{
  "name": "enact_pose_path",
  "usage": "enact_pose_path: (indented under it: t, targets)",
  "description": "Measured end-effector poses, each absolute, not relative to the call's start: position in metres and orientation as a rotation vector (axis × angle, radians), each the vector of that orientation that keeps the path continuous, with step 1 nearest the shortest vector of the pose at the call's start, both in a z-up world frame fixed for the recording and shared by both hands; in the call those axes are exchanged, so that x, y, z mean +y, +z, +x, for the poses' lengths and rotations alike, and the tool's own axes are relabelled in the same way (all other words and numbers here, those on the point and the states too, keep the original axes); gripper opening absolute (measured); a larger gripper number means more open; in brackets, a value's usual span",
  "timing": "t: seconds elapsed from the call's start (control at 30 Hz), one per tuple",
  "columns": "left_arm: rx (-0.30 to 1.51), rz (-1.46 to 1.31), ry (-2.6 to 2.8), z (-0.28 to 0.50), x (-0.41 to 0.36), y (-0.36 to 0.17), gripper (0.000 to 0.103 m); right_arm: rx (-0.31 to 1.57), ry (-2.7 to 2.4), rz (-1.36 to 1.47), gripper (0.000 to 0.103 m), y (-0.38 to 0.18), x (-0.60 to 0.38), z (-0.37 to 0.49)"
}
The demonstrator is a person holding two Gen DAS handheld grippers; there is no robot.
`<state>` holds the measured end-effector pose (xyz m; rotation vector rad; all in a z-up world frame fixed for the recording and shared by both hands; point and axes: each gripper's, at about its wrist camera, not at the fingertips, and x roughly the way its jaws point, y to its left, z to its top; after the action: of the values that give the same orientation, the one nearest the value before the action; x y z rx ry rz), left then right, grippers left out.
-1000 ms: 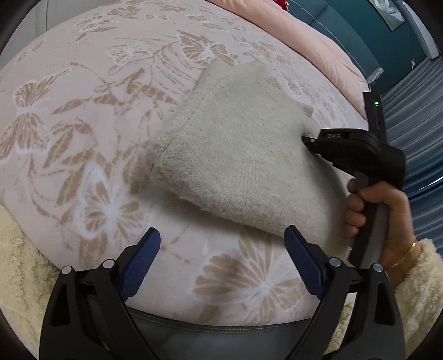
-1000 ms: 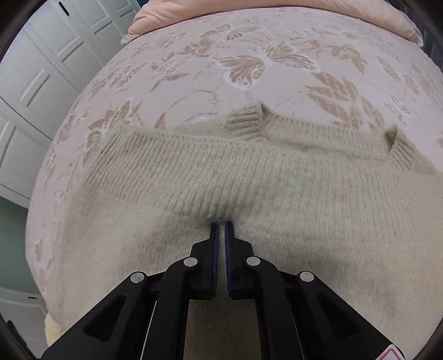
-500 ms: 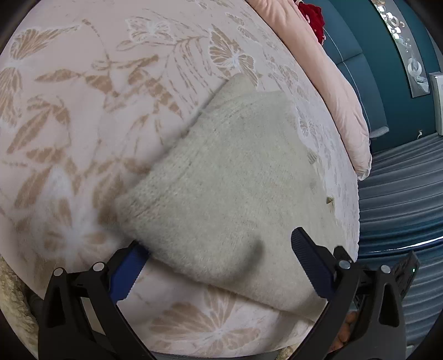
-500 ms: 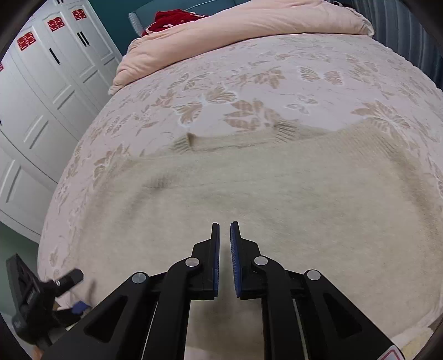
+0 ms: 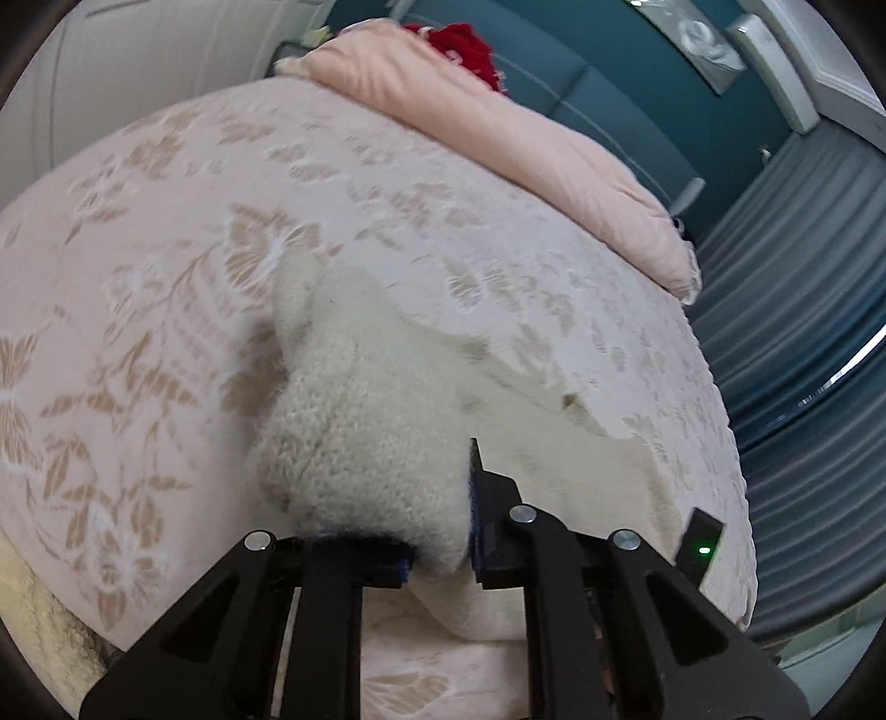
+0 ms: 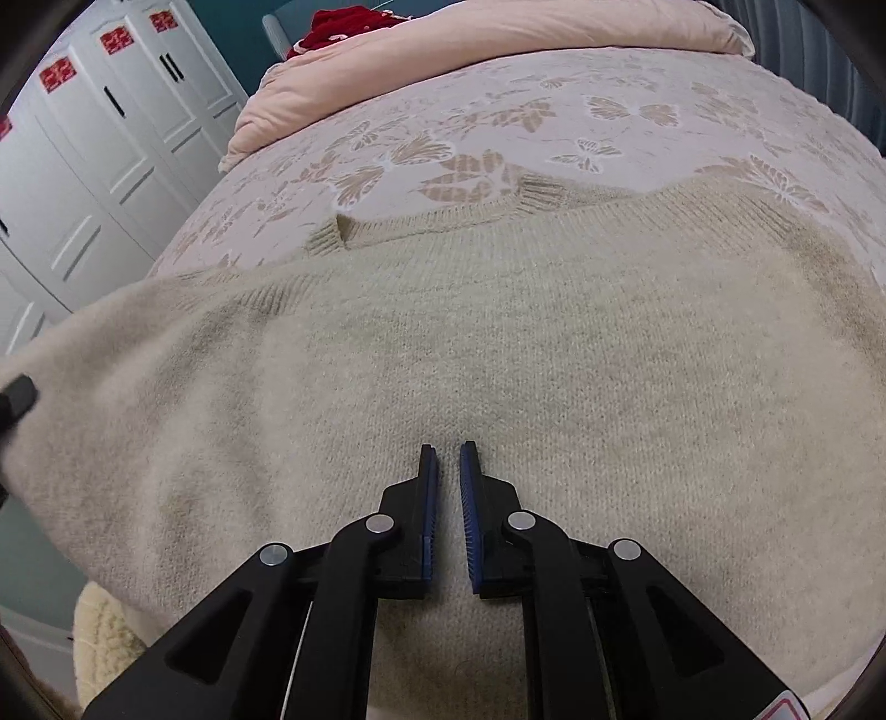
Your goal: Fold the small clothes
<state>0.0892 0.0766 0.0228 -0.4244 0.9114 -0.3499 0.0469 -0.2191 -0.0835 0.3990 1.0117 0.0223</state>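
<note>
A cream knitted sweater [image 6: 498, 343] lies folded on the floral bedspread [image 6: 498, 122]. In the left wrist view my left gripper [image 5: 437, 531] is shut on a bunched edge of the sweater [image 5: 365, 443] and lifts it off the bed; its left finger is hidden under the knit. In the right wrist view my right gripper [image 6: 448, 459] rests low over the sweater's middle, jaws nearly together with a narrow gap and nothing between them. The lifted edge shows at the left of that view, with the left gripper's tip [image 6: 16, 396] at it.
A pink duvet [image 5: 498, 127] lies across the far end of the bed with a red item [image 5: 465, 50] behind it. White wardrobe doors [image 6: 83, 166] stand to the left. Grey curtains [image 5: 803, 332] hang to the right. A fluffy cream sleeve [image 6: 105, 637] shows at the lower left.
My left gripper came down on the sweater's near edge, closed on it and raised it. My right gripper drew back slightly and its jaws parted a little.
</note>
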Motion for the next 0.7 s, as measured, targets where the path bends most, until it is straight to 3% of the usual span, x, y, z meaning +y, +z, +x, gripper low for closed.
enact_pose_path:
  t: [0.2, 0.27, 0.33, 0.43, 0.47, 0.5, 0.57, 0.7]
  targets:
    - [0.83, -0.22, -0.611, 0.067, -0.043, 0.079, 0.013, 0.939, 0.069, 0.628, 0.015, -0.063, -0.265, 0.01]
    - [0.844, -0.144, -0.672, 0.058, -0.084, 0.071, 0.014, 0.902, 0.041, 0.644, 0.017, -0.053, -0.287, -0.011]
    - [0.919, -0.066, -0.7, 0.054, -0.121, 0.043, 0.016, 0.886, -0.005, 0.658, 0.028, -0.048, -0.312, -0.033]
    - [1.04, -0.039, -0.69, 0.044, -0.138, 0.0, 0.021, 0.888, -0.086, 0.659, 0.036, -0.047, -0.343, -0.062]
    - [1.043, -0.06, -0.695, 0.037, -0.134, -0.006, 0.028, 0.884, -0.106, 0.664, 0.039, -0.045, -0.351, -0.072]
    - [1.034, -0.059, -0.701, 0.028, -0.128, -0.011, 0.051, 0.873, -0.114, 0.682, 0.046, -0.043, -0.359, -0.081]
    - [0.981, 0.024, -0.67, 0.008, -0.112, -0.017, 0.078, 0.83, -0.092, 0.736, 0.06, -0.037, -0.368, -0.096]
    - [0.926, 0.235, -0.581, -0.011, -0.083, -0.038, 0.08, 0.789, 0.011, 0.838, 0.078, -0.027, -0.37, -0.1]
